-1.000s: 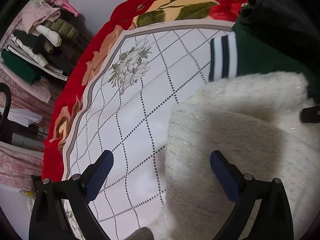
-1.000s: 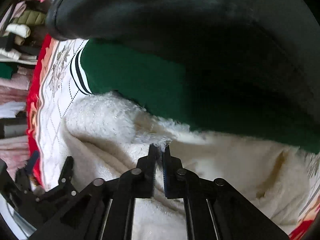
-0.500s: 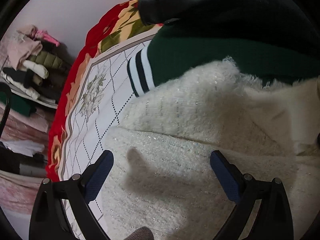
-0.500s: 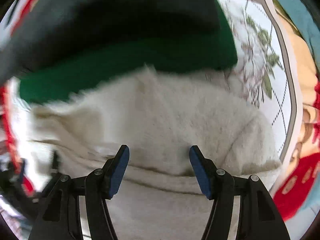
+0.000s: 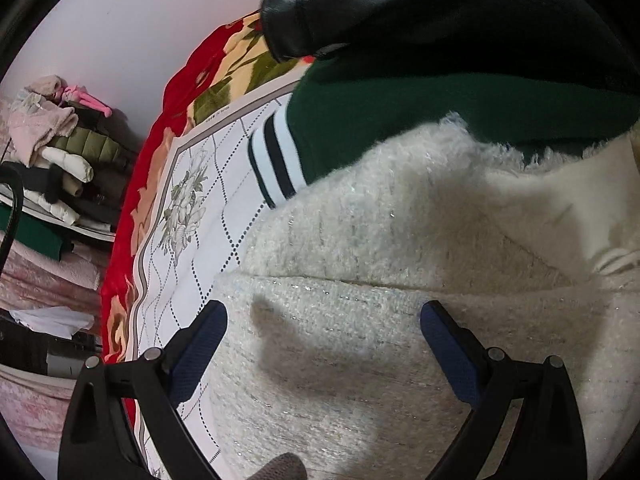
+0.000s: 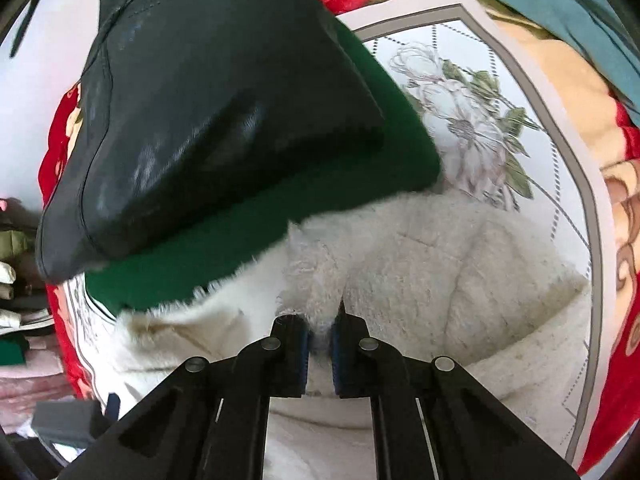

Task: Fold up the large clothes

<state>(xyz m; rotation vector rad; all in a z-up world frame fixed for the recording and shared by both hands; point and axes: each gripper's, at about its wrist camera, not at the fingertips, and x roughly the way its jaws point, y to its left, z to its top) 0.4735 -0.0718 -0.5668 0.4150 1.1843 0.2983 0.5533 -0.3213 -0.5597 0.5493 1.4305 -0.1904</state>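
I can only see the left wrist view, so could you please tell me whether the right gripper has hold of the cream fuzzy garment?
Observer: Yes. The right gripper has just closed and is shut on a tuft of the cream fuzzy garment.
Operator: Thank you. What lies past the garment on that side?
Observer: The quilted bed cover shows a second flower print there, beyond the green garment.
Operator: Is anything at the cover's far edge?
Observer: A teal cloth runs along the top right corner of the right wrist view.
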